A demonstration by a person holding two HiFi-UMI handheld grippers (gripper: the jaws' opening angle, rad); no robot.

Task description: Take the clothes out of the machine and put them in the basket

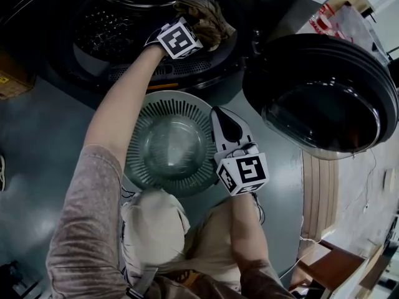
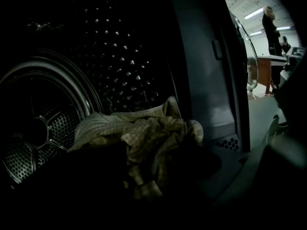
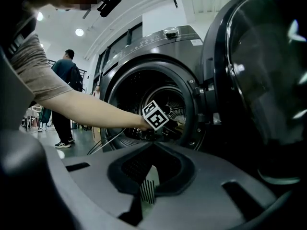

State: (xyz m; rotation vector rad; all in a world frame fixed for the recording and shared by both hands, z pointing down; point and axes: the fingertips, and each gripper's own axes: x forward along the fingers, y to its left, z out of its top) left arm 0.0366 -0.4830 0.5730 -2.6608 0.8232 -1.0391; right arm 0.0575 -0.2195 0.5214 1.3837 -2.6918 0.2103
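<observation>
A crumpled beige checked cloth (image 1: 202, 16) (image 2: 144, 128) lies at the mouth of the dark washer drum (image 1: 112, 23) (image 2: 120, 56). My left gripper (image 1: 197, 26) (image 2: 153, 150) reaches into the drum and stands open, its dark jaws on either side of the cloth. In the right gripper view the left gripper (image 3: 165, 128) shows inside the machine's opening. The round slatted basket (image 1: 146, 108) sits on the floor below the opening, with nothing seen in it. My right gripper (image 1: 218, 112) (image 3: 153, 145) hovers over the basket's right rim, shut, with nothing seen between its tips.
The round machine door (image 1: 324, 98) (image 3: 259, 80) hangs open at the right. A plastic bag (image 1: 340, 20) lies beyond it. One person (image 3: 64, 95) stands left of the machine, and another (image 2: 271, 25) at a desk in the background. My knees are right behind the basket.
</observation>
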